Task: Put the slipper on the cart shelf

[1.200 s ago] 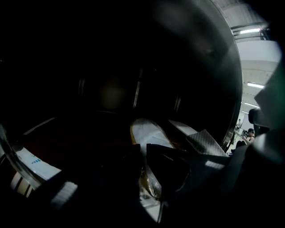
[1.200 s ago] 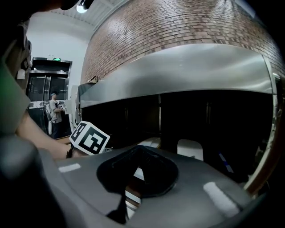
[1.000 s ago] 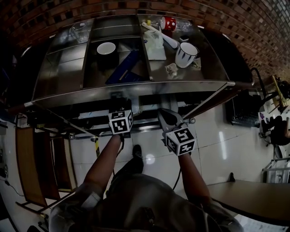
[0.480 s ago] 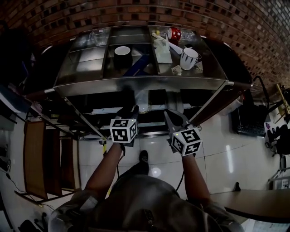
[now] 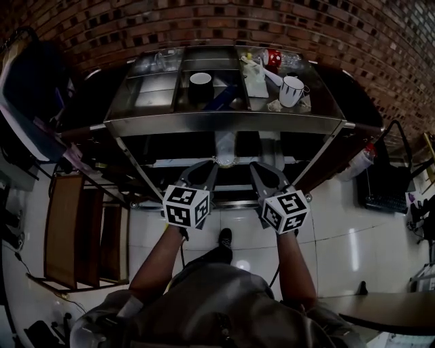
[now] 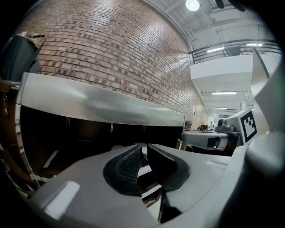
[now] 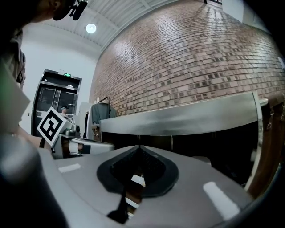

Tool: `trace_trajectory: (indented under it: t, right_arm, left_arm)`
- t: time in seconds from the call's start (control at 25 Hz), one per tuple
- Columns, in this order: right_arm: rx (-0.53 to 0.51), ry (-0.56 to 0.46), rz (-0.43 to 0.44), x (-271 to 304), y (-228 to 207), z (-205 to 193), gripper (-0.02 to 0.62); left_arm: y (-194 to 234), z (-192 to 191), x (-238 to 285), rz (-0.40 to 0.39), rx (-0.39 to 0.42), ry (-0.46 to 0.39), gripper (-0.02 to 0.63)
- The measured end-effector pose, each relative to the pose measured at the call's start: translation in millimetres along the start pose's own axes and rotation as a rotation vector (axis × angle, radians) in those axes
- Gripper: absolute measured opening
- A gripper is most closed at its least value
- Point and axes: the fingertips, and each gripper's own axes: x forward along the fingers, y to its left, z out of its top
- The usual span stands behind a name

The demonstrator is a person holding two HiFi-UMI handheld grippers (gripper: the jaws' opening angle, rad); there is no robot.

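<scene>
Two pale slipper-like shapes lie on the cart's dark lower shelf in the head view, one (image 5: pixel 224 145) under the middle of the steel top and one (image 5: pixel 269 144) to its right. My left gripper (image 5: pixel 211 166) hangs in front of the shelf edge, just short of the left shape. Its jaws are closing, a narrow gap remains, and nothing is between them (image 6: pixel 144 150). Beside it my right gripper (image 5: pixel 255 167) is shut and empty (image 7: pixel 139 149). Neither gripper touches a slipper.
The steel cart top (image 5: pixel 224 122) holds a striped mug (image 5: pixel 292 90), a dark bowl (image 5: pixel 200 83), a red can (image 5: pixel 273 58) and other items. A brick wall (image 5: pixel 204 20) stands behind. Wooden folding frames (image 5: pixel 81 231) lean at the left, and a table corner (image 5: pixel 387 319) is at lower right.
Both grippers have drawn back from the lower shelf toward the person. The left jaws have narrowed and hold nothing. More of the cart and the wall shows in the head view.
</scene>
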Motion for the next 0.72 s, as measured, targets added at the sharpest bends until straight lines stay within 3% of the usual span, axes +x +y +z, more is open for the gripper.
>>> trace_trajectory:
  t: [0.28,0.72]
  right_arm:
    - [-0.015,-0.008,0.011,-10,11,6,0.000]
    - [-0.017,-0.027,0.007,-16,13,14,0.000]
  left_arm:
    - [-11,13,-12,-0.011,0.021,-0.048,0.009]
    - [-17,11,-14,-0.025,0.042,-0.032,0.008]
